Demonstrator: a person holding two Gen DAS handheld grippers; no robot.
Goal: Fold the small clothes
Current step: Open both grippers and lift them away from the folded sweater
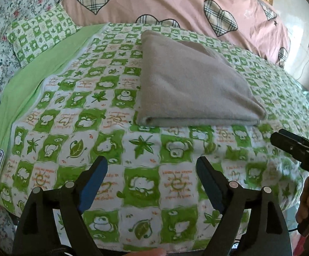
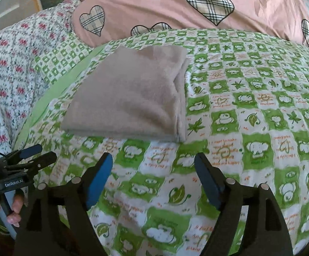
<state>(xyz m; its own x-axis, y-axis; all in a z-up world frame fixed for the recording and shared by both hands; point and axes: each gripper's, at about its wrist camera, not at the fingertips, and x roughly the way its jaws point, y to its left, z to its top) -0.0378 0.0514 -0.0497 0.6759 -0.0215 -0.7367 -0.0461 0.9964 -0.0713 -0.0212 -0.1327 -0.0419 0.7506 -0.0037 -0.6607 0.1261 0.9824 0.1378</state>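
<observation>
Above quilt, hand-held grippers (tilted down)

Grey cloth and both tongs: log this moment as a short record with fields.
garment: grey cloth, folded into a flat stack
surface: green checked cover on a bed
behind: pink quilt with hearts
left tongs: open, nothing between the pads, apart from the cloth
right tongs: open, nothing between the pads, apart from the cloth
contact: neither tool touches the cloth
fold state: looks finished; layered edges visible on one side
</observation>
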